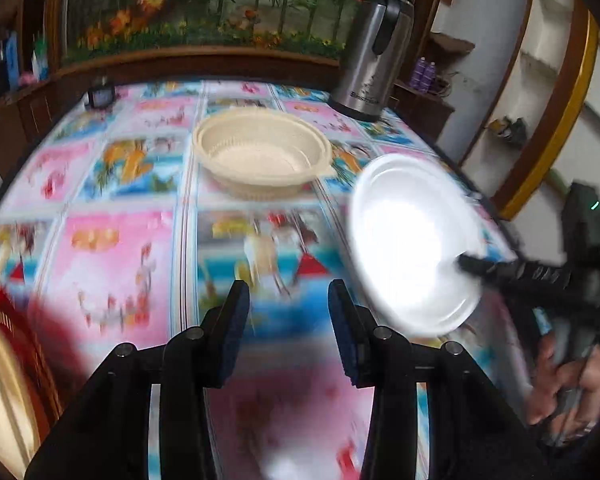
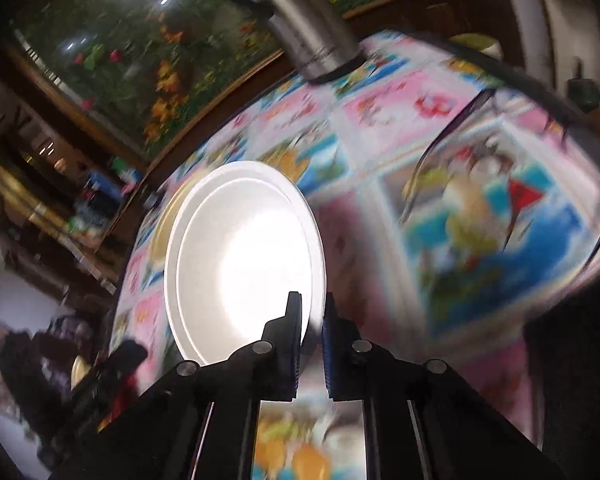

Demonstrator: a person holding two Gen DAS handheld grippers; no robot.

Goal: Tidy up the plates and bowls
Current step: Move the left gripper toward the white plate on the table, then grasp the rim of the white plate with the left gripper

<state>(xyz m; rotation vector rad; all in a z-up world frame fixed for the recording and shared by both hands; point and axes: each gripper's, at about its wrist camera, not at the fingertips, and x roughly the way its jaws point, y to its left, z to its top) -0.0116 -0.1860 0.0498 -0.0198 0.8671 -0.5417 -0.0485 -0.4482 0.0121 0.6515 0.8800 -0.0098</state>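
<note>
A beige ribbed bowl (image 1: pixel 260 152) stands upright on the patterned tablecloth (image 1: pixel 120 260), beyond my left gripper (image 1: pixel 289 292). That gripper hovers open over the cloth with nothing between its fingers. To its right, a white plate (image 1: pixel 408 248) is held tilted above the table. My right gripper (image 1: pixel 468 264) is clamped on its near rim. In the right wrist view the plate (image 2: pixel 240 260) stands on edge, and the right gripper (image 2: pixel 312 320) is shut on its rim. A blurred dish with a red rim (image 1: pixel 4 360) lies at the lower left.
A steel thermos jug (image 1: pixel 370 52) stands at the table's far right corner. A small dark object (image 1: pixel 100 96) sits at the far left. A wooden ledge with a flower picture (image 1: pixel 200 8) backs the table. A hand (image 1: pixel 564 384) grips the right tool near the table's right edge.
</note>
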